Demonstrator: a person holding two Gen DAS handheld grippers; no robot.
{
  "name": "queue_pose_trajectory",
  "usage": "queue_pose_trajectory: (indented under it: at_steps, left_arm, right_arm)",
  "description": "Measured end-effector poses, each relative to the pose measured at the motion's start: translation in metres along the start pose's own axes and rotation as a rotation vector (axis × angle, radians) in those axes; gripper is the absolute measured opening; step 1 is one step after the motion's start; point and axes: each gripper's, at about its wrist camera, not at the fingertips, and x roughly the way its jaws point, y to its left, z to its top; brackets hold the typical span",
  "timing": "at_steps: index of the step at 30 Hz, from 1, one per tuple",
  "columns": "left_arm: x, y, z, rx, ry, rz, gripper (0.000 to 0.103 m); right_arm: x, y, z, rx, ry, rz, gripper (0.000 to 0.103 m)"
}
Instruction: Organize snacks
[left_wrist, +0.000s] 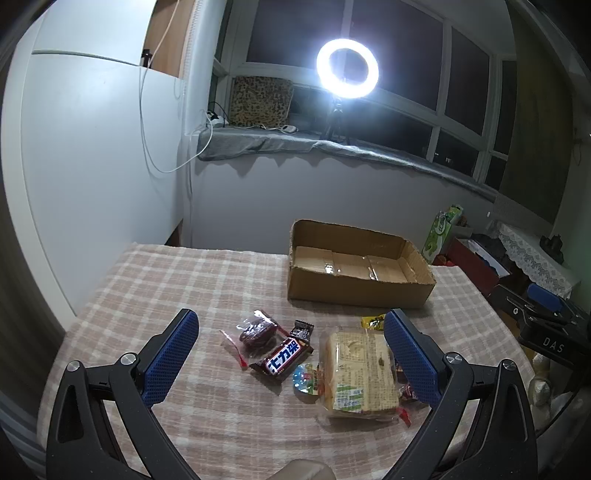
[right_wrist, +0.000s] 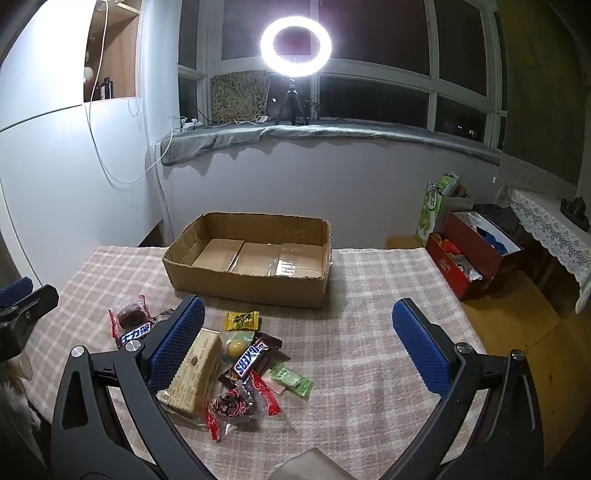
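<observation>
Your left hand-held gripper (left_wrist: 291, 349) is spread wide, with its blue bumpy pads far apart and nothing pinched between them. It hangs over the near part of the desk (left_wrist: 166, 288), which wears a pink and white checked cloth. Your right hand-held gripper (right_wrist: 299, 336) is spread wide too and pinches nothing.

The snacks lie in a little heap on the near side of the desk. In the left wrist view you can see a dark round sweet in a clear wrapper with red ends (left_wrist: 256, 332) on the left of the heap. Just right of it lies a brown chocolate bar with white letters (left_wrist: 282, 360), and it touches the sweet's wrapper. Right of that lies a big clear pack of pale yellow wafers (left_wrist: 358, 373), partly behind your left gripper's right finger. A small yellow candy packet (left_wrist: 373, 321) sits just past the wafers, on the far side.

In the right wrist view you can also see a second brown chocolate bar (right_wrist: 251, 360) right of the wafers, a small green packet (right_wrist: 291, 378) on the right edge of the heap, and a dark sweet in a red and clear wrapper (right_wrist: 232, 404) nearest to you.

The open brown cardboard box (left_wrist: 354, 290) sits on the far side of the desk, past the heap. No snack is in it.
</observation>
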Motion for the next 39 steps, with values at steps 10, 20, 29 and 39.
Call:
queue_pose_trajectory:
  at_steps: [10,20,29,39]
  left_arm:
    - [-0.0003,0.0001,0.0002,-0.003,-0.001,-0.001,0.1]
    - [-0.0008,-0.0025,-0.0008,0.0,-0.003,-0.007,0.1]
    - [-0.0039,-0.0034,0.0001,0.002,-0.008,-0.014,0.1]
    - [-0.0058,-0.0022,0.0048,0.002,-0.022,-0.019,0.1]
  right_arm:
    - [-0.0004,0.0008,-0.0007,0.001,-0.004,-0.001,0.103]
    - [-0.0027,0.0004,0.0005,-0.001,-0.005,0.002,0.103]
    - [-0.0029,0.001,0.0013,-0.001,-0.006,0.004,0.103]
    - [-0.0064,0.0028,0.0087,-0.007,-0.018,0.004,0.103]
